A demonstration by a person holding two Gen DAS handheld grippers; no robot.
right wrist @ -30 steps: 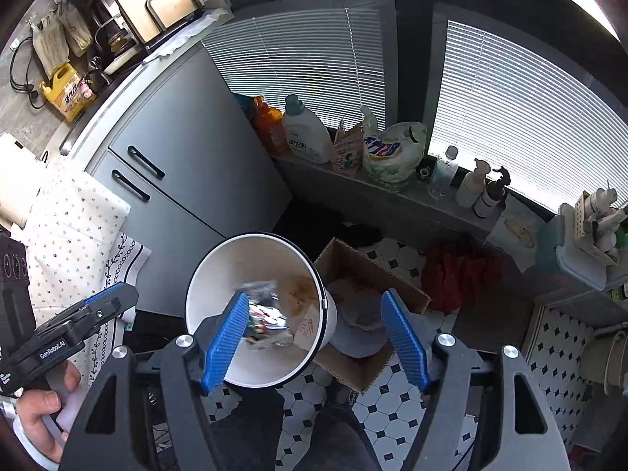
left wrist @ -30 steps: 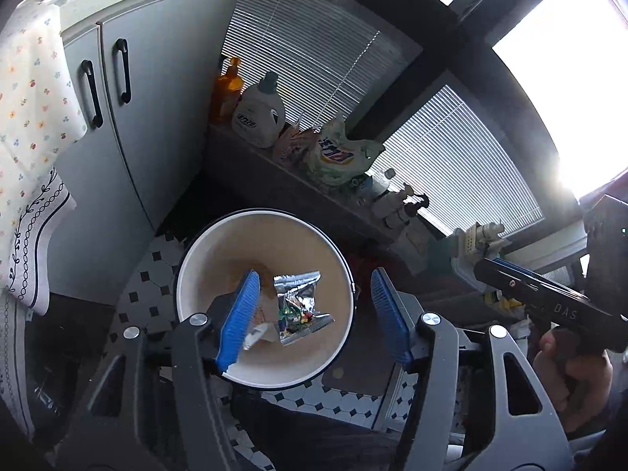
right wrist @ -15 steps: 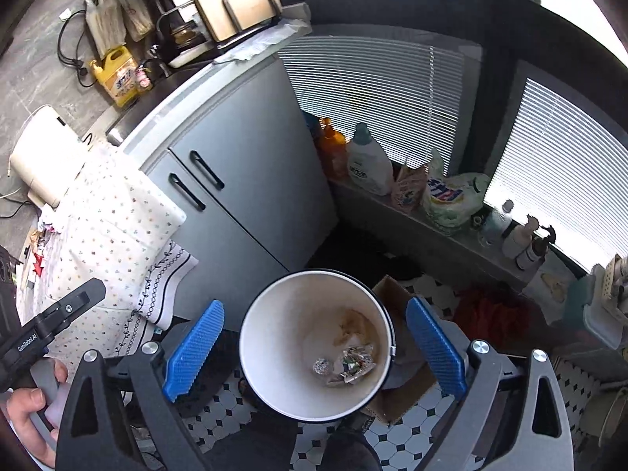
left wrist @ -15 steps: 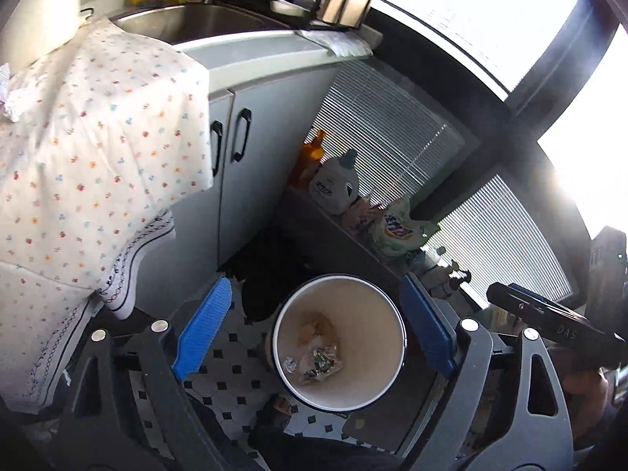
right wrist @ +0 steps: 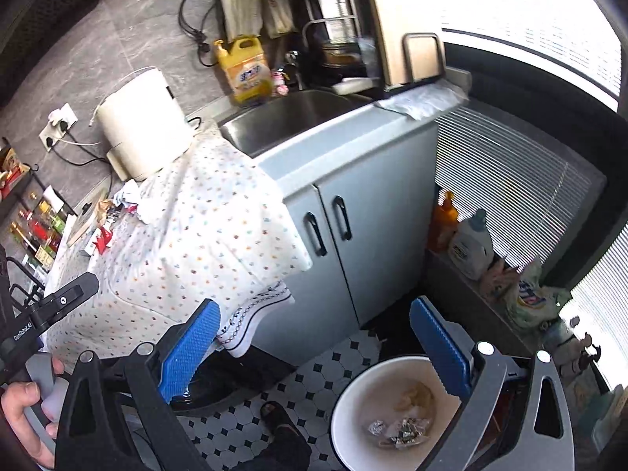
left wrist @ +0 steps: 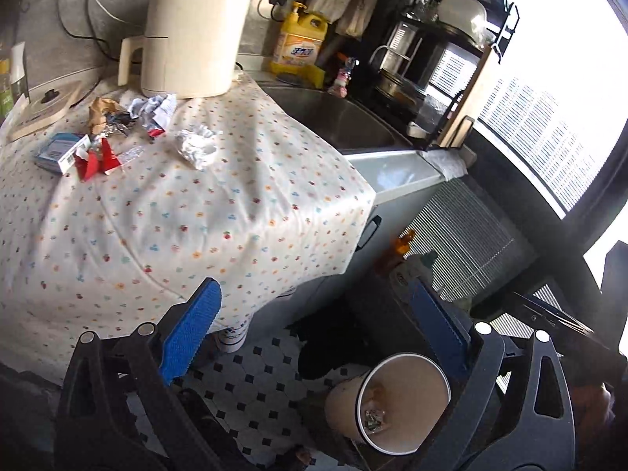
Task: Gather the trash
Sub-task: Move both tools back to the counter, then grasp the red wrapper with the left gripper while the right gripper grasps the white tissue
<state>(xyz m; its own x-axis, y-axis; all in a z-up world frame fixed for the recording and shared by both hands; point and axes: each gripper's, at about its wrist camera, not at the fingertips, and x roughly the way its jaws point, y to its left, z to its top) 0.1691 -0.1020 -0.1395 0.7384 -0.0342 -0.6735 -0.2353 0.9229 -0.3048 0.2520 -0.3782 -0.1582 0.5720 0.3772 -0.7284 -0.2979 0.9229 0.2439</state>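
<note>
A white trash bin (left wrist: 404, 404) stands on the tiled floor with foil wrappers (left wrist: 373, 418) inside; it also shows in the right wrist view (right wrist: 353, 404) with wrappers (right wrist: 400, 429). Trash lies on the flowered tablecloth (left wrist: 176, 216): a crumpled white tissue (left wrist: 196, 147), red wrappers (left wrist: 96, 159), a blue card (left wrist: 59, 151) and crumpled paper (left wrist: 151, 108). My left gripper (left wrist: 316, 333) is open and empty, above the floor by the table edge. My right gripper (right wrist: 318, 347) is open and empty, above the bin's left side.
A cream appliance (left wrist: 192, 35) stands at the table's back. A steel sink (left wrist: 333, 117) with a yellow detergent bottle (left wrist: 300, 41) lies beyond. Grey cabinet doors (right wrist: 353, 243) face the floor. Detergent bottles (right wrist: 471, 245) line a low ledge by the blinds.
Both grippers have risen and tilted up from the bin toward the table. The bin has slid to the lower right of both views. The table trash has come into view.
</note>
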